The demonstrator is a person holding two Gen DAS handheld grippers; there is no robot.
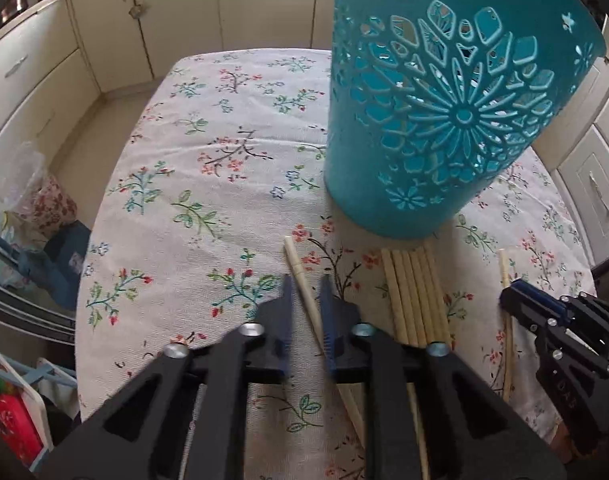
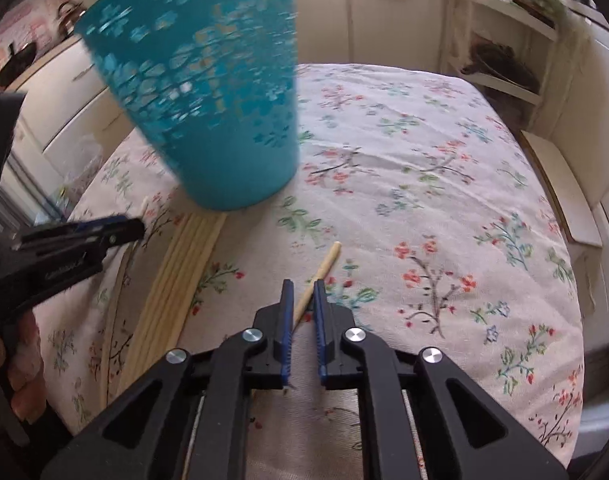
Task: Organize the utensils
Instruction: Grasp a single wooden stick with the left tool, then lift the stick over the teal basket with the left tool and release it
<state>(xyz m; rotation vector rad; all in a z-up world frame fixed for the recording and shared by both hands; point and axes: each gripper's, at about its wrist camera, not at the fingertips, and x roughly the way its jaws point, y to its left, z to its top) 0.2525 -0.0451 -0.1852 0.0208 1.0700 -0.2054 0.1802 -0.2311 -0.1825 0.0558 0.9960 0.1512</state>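
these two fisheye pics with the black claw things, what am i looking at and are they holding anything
No robot here: a person holds a hand-operated gripper in each hand, and each one carries a wide-angle camera that looks along its own two fingers. One picture is from the left gripper, the other from the right gripper; each also shows up at the edge of the other's view.

Below them is a table under a floral tablecloth. On it stand a teal cut-out holder and, in front of it, a row of pale chopsticks lying side by side.

Each gripper is shut on a single chopstick: the left chopstick and the right chopstick, both lying apart from the row.
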